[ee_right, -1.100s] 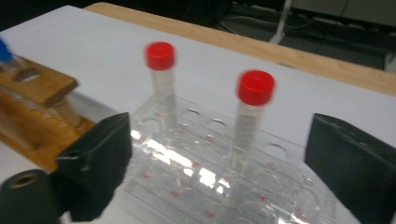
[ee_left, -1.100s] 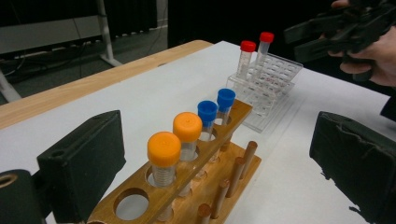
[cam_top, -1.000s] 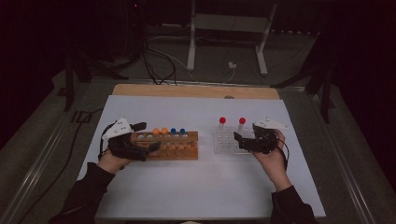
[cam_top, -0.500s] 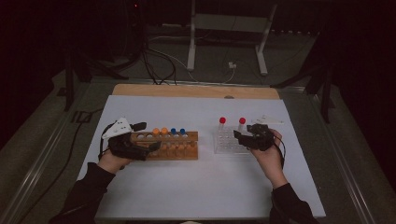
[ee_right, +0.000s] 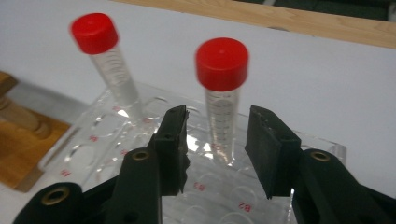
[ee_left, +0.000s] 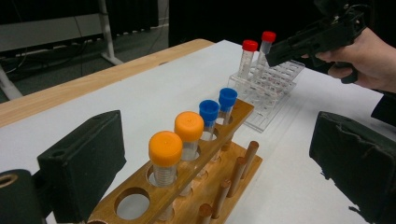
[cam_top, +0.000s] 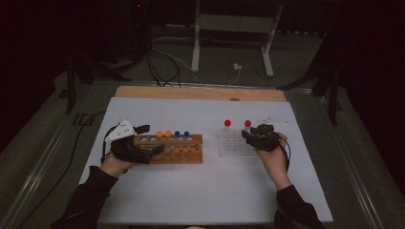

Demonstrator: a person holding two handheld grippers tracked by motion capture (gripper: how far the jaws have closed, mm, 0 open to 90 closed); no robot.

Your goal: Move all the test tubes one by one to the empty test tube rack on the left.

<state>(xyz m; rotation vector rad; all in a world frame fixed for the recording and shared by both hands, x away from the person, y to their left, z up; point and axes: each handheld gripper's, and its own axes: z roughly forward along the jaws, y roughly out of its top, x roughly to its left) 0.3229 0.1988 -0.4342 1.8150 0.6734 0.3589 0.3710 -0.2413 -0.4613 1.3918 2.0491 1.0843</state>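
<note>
- Right gripper view: the right gripper has just been closing its jaws around the nearer red-capped tube, which stands between the pads with a gap on each side, so nothing is clamped yet.
- That tube sits in the clear plastic rack at the right of the table, near the rack's far right corner; its long axis runs almost vertical, red cap up, base down in a hole.
- The pads flank the bare wall below the cap, likely so the tube can be lifted straight out along its axis.
- A second red-capped tube stands further left in the same rack, leaning slightly.
- High view: the left gripper rests at the left end of the wooden rack, jaws spread wide with the rack end between them, apparently to steady it.
</note>
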